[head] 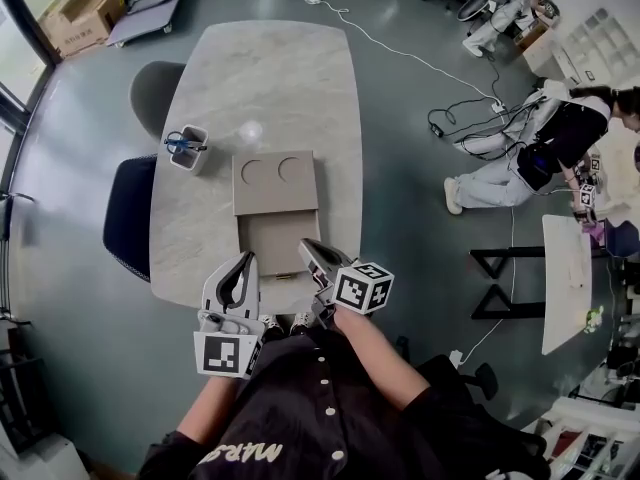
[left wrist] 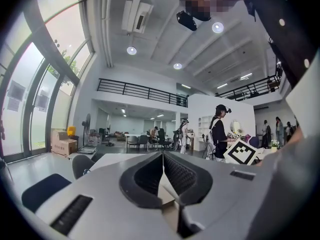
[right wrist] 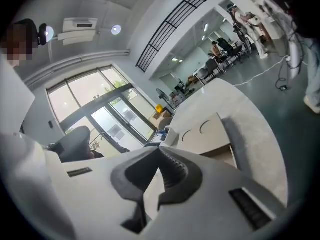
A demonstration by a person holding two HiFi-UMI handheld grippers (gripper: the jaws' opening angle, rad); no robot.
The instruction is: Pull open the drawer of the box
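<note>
A flat tan box (head: 275, 181) with two round marks on its lid lies on the pale table (head: 270, 78). Its drawer (head: 272, 240) stands pulled out toward me. My left gripper (head: 248, 260) hovers at the drawer's near left corner with its jaws shut and nothing between them. At the drawer's near right side my right gripper (head: 306, 244) is also shut and empty. In the right gripper view the box (right wrist: 202, 134) and open drawer (right wrist: 220, 156) lie beyond the closed tips (right wrist: 159, 153). The left gripper view shows closed tips (left wrist: 163, 155) aimed out across the room.
A small white pen holder (head: 187, 149) stands left of the box. A grey chair (head: 155, 93) and a dark blue chair (head: 128, 213) sit along the table's left side. People (head: 520, 153) and cables are on the floor to the right.
</note>
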